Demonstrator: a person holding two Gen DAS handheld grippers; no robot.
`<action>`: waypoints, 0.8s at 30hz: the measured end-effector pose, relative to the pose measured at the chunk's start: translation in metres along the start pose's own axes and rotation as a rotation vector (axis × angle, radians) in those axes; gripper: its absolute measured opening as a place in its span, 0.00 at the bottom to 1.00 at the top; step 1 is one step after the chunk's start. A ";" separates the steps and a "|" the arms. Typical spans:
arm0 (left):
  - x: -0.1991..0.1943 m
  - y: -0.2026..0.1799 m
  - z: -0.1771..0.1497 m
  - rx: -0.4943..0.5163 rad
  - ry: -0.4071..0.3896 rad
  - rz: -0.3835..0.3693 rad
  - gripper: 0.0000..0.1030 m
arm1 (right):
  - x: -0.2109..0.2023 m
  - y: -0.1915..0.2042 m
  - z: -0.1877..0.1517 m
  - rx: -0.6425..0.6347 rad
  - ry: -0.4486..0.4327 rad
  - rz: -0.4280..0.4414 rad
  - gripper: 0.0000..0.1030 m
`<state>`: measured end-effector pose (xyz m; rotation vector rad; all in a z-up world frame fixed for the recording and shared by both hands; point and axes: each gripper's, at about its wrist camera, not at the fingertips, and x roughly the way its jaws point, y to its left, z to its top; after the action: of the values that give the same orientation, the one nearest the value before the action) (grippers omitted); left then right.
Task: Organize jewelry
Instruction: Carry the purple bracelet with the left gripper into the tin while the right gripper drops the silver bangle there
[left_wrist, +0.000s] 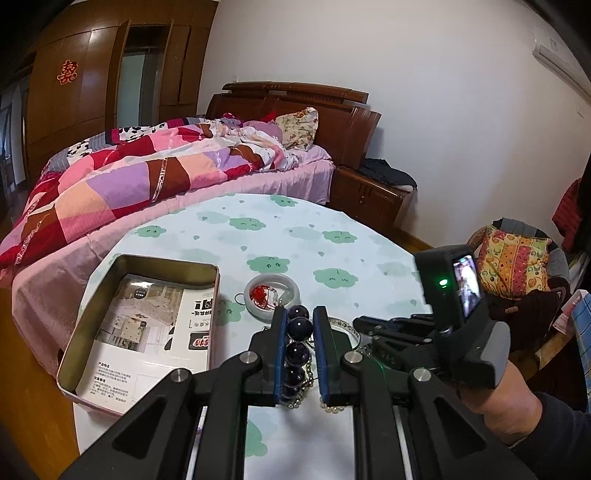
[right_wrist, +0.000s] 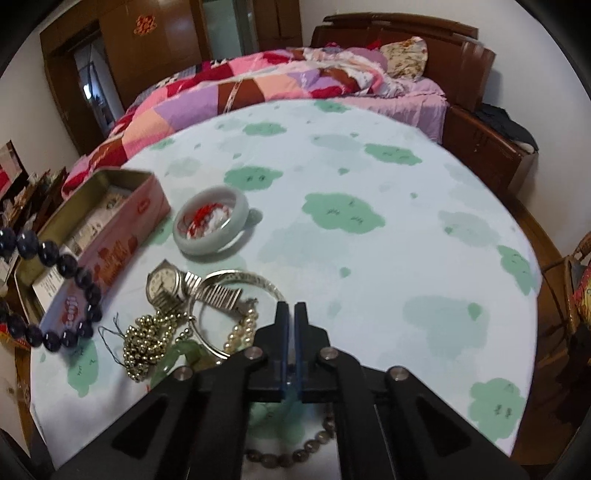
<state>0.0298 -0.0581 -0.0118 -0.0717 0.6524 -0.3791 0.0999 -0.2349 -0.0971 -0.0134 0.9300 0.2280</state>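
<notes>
Both fisheye cameras sit low and close over the round table (left_wrist: 332, 236), looking forward along their fingers toward the bed (right_wrist: 280, 81) at the top of each frame, and both take in the tin (left_wrist: 122, 314) and the pale bangle (right_wrist: 212, 225).

Jewelry pile (right_wrist: 192, 317) and tin (right_wrist: 99, 236) crowd the table's (right_wrist: 406, 221) left; right side open.
</notes>
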 end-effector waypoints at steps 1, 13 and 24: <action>-0.001 0.000 0.000 0.000 -0.001 -0.001 0.13 | -0.004 -0.002 0.000 0.004 -0.012 -0.004 0.04; -0.001 0.004 -0.001 -0.020 0.001 -0.004 0.13 | 0.010 0.000 0.008 -0.017 0.034 0.015 0.40; -0.004 0.014 0.000 -0.043 -0.010 -0.008 0.13 | 0.007 0.010 0.008 -0.084 0.021 -0.050 0.06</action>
<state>0.0313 -0.0441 -0.0120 -0.1170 0.6503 -0.3723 0.1083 -0.2229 -0.0967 -0.1165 0.9396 0.2202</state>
